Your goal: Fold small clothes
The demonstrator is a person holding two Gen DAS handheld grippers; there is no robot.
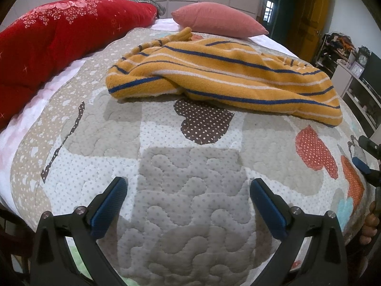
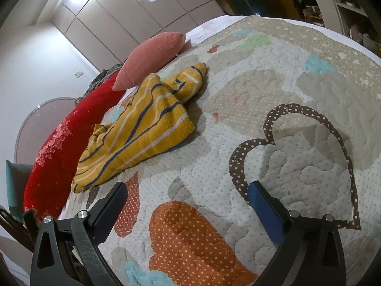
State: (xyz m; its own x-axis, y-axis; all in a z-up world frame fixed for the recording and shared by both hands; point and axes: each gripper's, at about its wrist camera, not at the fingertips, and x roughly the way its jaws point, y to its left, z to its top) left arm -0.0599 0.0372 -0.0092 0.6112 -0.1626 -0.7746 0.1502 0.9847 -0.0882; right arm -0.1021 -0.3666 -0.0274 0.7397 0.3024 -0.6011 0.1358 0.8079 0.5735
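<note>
Hovered over the quilt [image 1: 190,166] — left gripper [image 1: 188,188] and right gripper [image 2: 187,190] jaws wide apart, empty — striped garment [image 1: 221,76] well ahead.

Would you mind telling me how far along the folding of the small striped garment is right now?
Nothing looks folded: the yellow striped garment lies rumpled on the quilt, in front of the pink pillow. Nothing is in hand: the left gripper and the right gripper are open and empty, short of the cloth. Spreading and folding remain.
</note>
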